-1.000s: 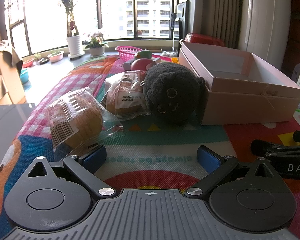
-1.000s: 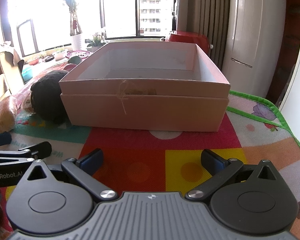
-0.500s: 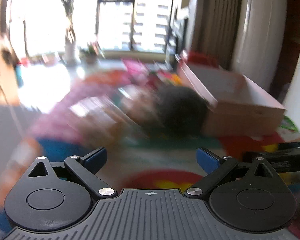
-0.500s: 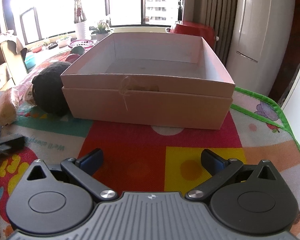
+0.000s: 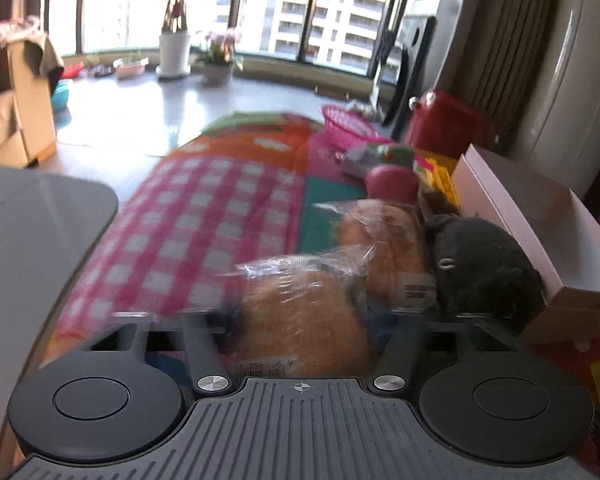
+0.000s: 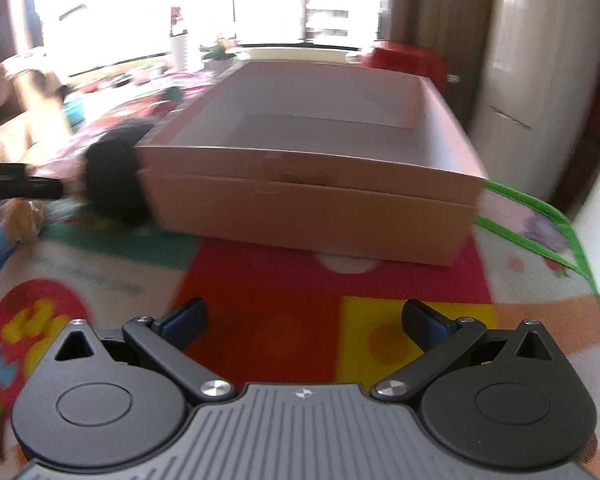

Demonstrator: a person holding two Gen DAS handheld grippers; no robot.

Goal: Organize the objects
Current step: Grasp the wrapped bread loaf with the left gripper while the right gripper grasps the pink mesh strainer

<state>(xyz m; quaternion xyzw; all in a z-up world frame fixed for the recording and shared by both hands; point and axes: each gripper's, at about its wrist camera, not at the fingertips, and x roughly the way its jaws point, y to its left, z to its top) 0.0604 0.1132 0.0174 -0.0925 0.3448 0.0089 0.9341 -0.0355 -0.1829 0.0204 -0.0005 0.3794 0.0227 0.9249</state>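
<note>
A cellophane-wrapped bun (image 5: 300, 320) is seen between the fingers of the left gripper (image 5: 300, 322), whose jaws have just been closing around it; through the motion blur it cannot be told whether the pads are already pressed against the wrapper. The bun rests on a brightly patterned play mat (image 5: 204, 216), low in the left wrist view. Just behind it, a second wrapped bun (image 5: 384, 240) is shown, and immediately to the right a dark plush toy (image 5: 484, 268) is set against the side wall of an open pink box (image 5: 540, 224). Further back, a red ball-like object (image 5: 392, 184) and a pink plastic basket (image 5: 348, 126) are visible on the mat, with potted plants (image 5: 216, 60) lined along the window beyond.

In the right wrist view, the right gripper (image 6: 304, 320) is held with its jaws spread wide and nothing between them, above red and yellow squares of the mat. The box, its interior bare, is pictured ahead of it, with the plush toy at its left corner and the tip of the left gripper reaching in from the left edge.
</note>
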